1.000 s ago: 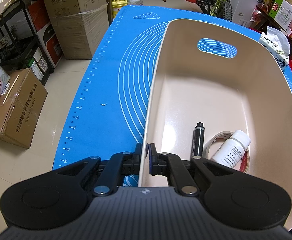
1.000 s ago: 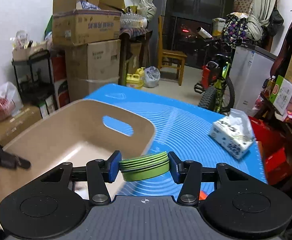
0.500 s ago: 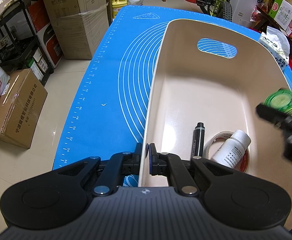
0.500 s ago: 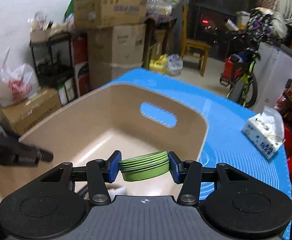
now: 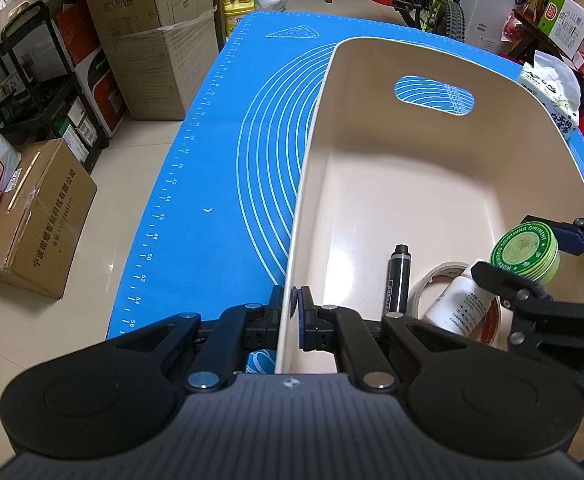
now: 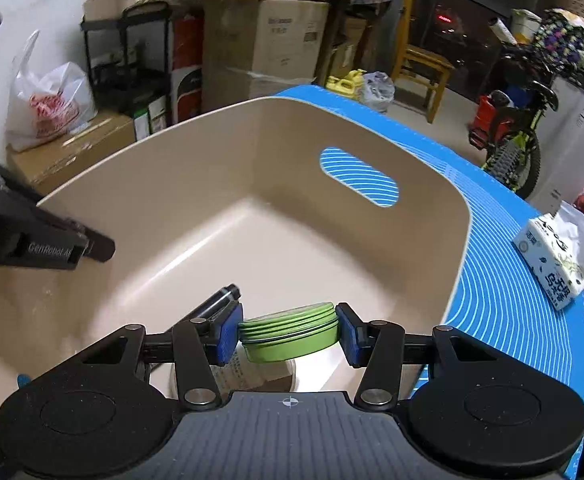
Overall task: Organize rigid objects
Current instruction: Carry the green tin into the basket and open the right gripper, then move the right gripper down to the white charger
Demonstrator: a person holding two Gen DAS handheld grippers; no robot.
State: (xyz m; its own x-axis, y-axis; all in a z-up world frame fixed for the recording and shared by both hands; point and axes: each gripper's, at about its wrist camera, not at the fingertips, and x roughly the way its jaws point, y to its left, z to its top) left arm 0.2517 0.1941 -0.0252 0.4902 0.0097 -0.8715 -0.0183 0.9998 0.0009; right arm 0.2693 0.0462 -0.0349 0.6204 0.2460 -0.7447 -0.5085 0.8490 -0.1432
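A: From the left wrist view, what is the left gripper (image 5: 290, 312) doing?

B: Its fingers are pinched shut on the near wall of the beige bin (image 5: 419, 176); I judge that is to steady the bin on the blue mat (image 5: 220, 168) covering the bench. Inside lie a black marker (image 5: 398, 276), a white bottle (image 5: 457, 304) and a tape roll (image 5: 487, 320); the green tin (image 5: 525, 254) hangs just above them, flat side tilted this way.

A: And from the right wrist view?

B: The right gripper (image 6: 288, 334) has its fingers clamped on the tin's rim from both sides (lid up, so it should land flat); it sits over the bin's near end, above the bottle, not yet released. A tissue pack (image 6: 555, 256) rests on the mat outside the bin.
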